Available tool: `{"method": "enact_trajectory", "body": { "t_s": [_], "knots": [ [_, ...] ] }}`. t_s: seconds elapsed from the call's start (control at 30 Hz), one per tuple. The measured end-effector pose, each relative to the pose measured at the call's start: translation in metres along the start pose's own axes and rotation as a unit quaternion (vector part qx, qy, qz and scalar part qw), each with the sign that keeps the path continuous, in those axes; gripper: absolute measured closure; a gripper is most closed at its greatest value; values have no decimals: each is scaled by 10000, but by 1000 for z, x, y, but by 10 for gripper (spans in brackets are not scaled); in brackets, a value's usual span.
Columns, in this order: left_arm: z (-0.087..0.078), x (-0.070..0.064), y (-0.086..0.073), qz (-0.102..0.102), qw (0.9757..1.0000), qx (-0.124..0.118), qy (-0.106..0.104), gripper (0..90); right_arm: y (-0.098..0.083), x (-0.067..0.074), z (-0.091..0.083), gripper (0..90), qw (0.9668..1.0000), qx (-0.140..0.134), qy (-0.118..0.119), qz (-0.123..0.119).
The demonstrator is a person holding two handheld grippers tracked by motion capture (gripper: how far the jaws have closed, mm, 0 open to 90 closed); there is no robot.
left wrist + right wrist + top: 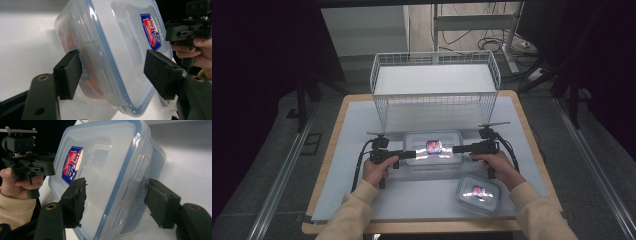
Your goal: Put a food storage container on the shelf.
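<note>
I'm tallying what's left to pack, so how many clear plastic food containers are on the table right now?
2. The larger container sits mid-table in front of the wire basket, between both grippers. The smaller container lies near the table's front edge, by the person's right forearm. The basket looks empty.

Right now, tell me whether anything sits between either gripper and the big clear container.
Nothing visible does. The left gripper and right gripper already flank the large container at its two ends, each with its jaws around an end. The small container lies apart, nearer the person, and the wire basket stands behind.
</note>
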State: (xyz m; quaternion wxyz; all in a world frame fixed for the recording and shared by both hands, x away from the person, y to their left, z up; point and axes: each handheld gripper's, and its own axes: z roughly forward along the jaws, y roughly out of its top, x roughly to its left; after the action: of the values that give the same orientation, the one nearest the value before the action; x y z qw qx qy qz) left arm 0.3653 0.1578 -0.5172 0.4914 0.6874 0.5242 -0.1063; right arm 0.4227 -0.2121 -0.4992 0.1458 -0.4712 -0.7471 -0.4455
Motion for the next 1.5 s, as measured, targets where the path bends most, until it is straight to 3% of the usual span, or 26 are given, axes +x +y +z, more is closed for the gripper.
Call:
{"method": "enact_trajectory", "body": {
  "t_s": [0.17, 0.57, 0.73, 1.13, 1.33, 1.5],
  "knots": [
    [-4, -2, -3, 51, 10000, -78, -26, 378, -4, 3, -5, 401, 9999, -57, 29, -99],
    [-12, -6, -7, 92, 9996, -253, -20, 448, -8, 7, -11, 462, 9996, -251, 101, 37],
    [-16, -7, -9, 136, 9992, -363, -39, 486, -11, 14, -14, 475, 9992, -339, 11, -211],
    [-18, -12, -9, 201, 9985, -501, -61, 497, -13, 13, -19, 490, 9980, -519, 97, -358],
    [-24, -23, -4, 366, 9973, -632, -67, 501, -11, 21, -28, 490, 9961, -678, 105, -557],
    [-25, -25, -2, 382, 9969, -680, -89, 500, -8, 28, -33, 488, 9952, -730, 33, -650]
  ]
}}
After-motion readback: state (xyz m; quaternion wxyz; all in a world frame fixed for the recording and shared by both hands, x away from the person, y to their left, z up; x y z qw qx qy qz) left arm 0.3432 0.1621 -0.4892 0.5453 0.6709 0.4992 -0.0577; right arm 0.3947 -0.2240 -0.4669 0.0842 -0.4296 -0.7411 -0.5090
